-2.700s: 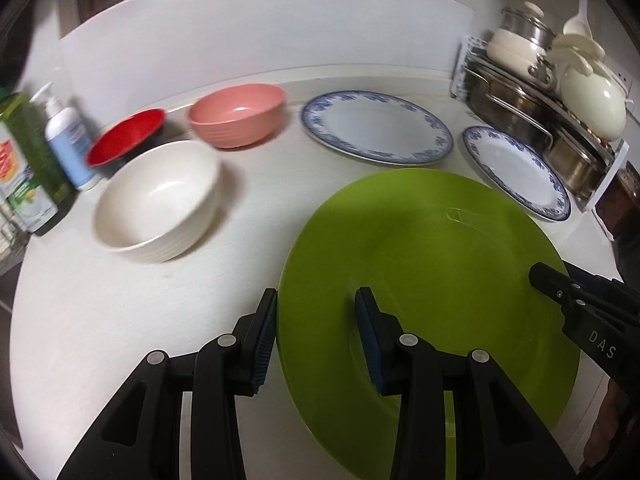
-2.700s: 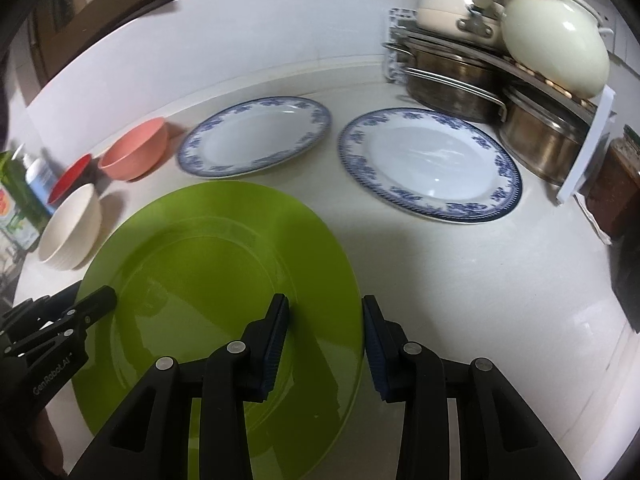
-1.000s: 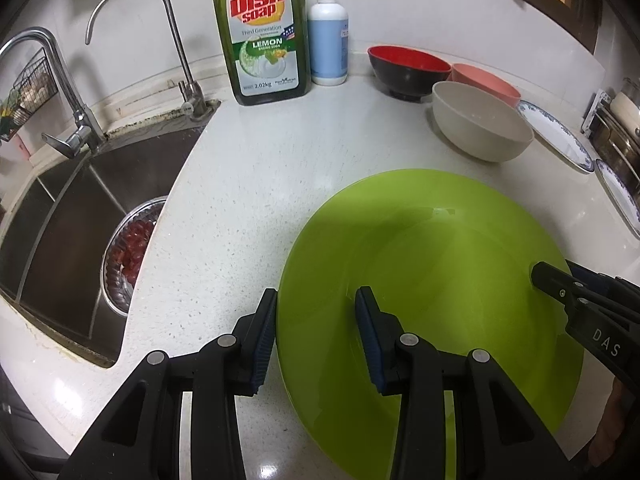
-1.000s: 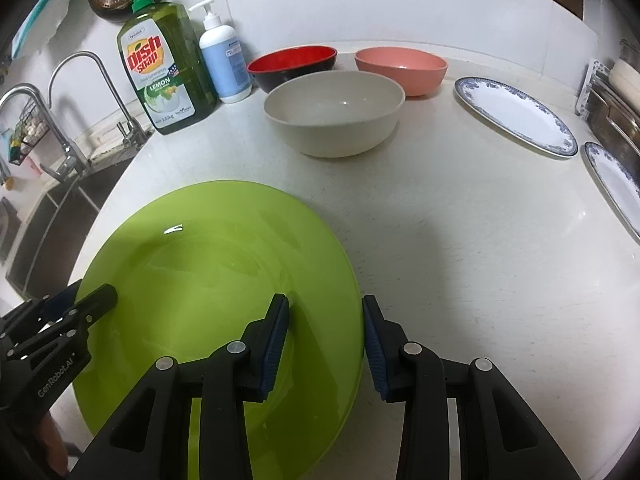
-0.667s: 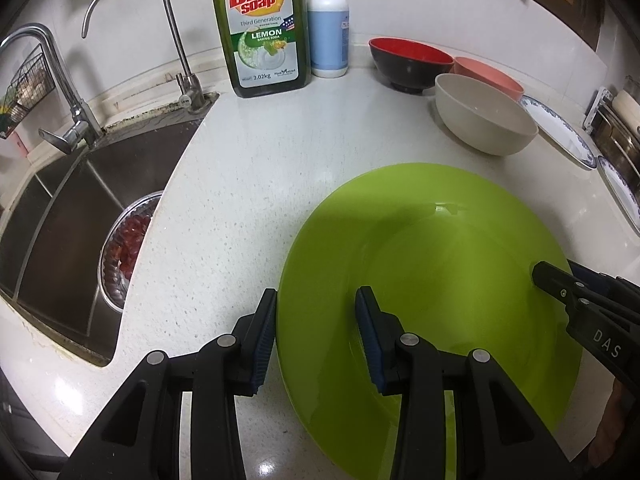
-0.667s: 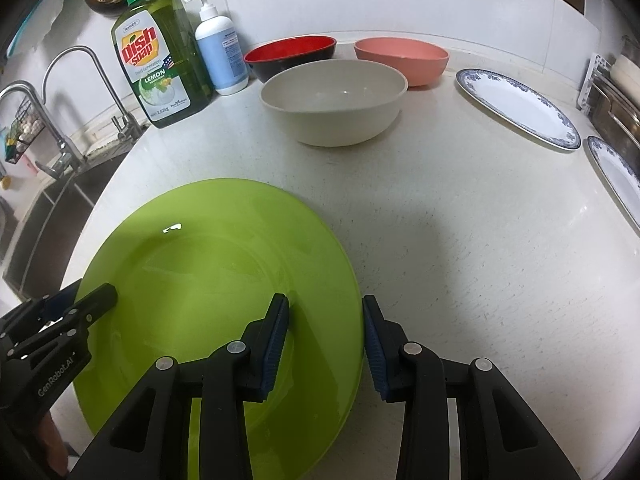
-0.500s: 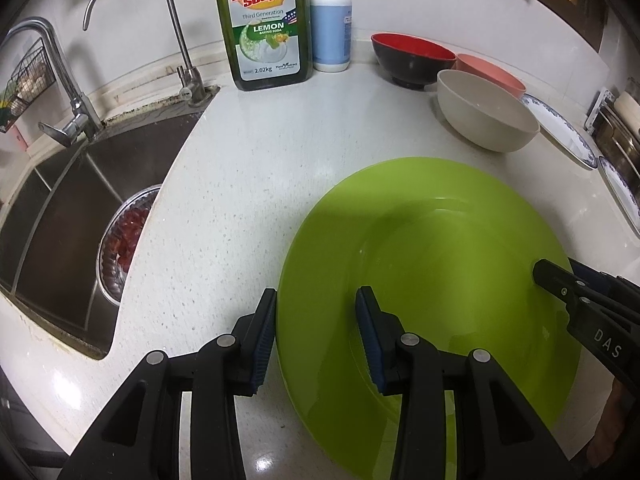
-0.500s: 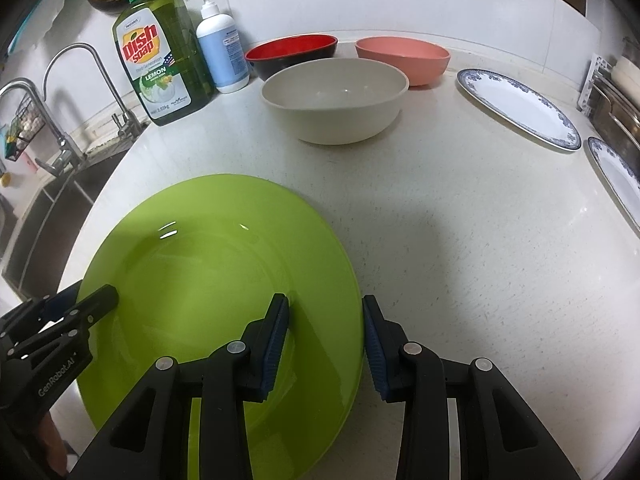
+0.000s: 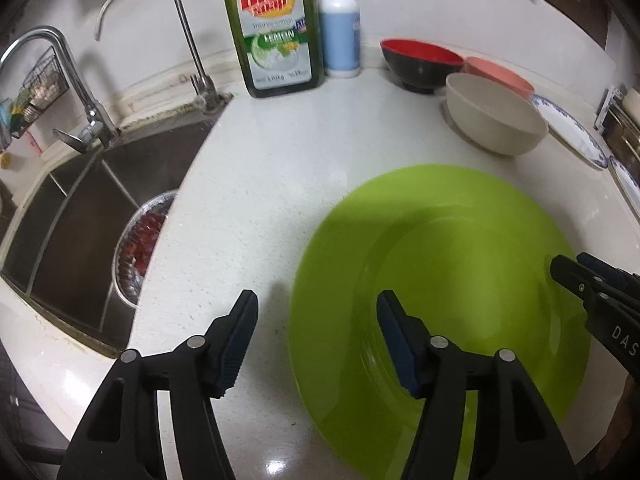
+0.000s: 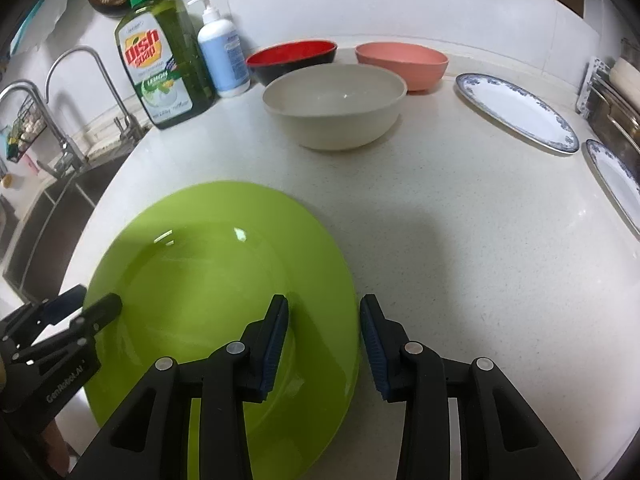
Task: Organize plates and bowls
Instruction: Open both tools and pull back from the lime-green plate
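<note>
A big green plate [image 9: 460,260] [image 10: 208,280] lies on the white counter near its front edge. My left gripper [image 9: 318,300] straddles the plate's left rim, and its jaws are opening: the outer pad stands clear of the rim over bare counter. My right gripper [image 10: 324,308] straddles the right rim, pads still against it, jaws just starting to part. Each gripper shows in the other's view: left gripper [image 10: 80,308], right gripper [image 9: 568,268]. Behind stand a beige bowl [image 10: 336,108], a red bowl [image 10: 292,56] and a pink bowl [image 10: 402,60]. Two blue-rimmed plates [image 10: 516,112] [image 10: 616,184] lie at the right.
A green dish-soap bottle [image 10: 160,64] and a white pump bottle [image 10: 222,56] stand at the back wall. The sink [image 9: 80,220] with two taps lies left of the plate, a strainer of red things [image 9: 140,240] in it. Steel pots on a rack [image 10: 612,92] fill the far right.
The left gripper's jaws have spread wide, its outer finger swinging off the green plate's rim. The right gripper looks almost the same. Both hands have stayed put.
</note>
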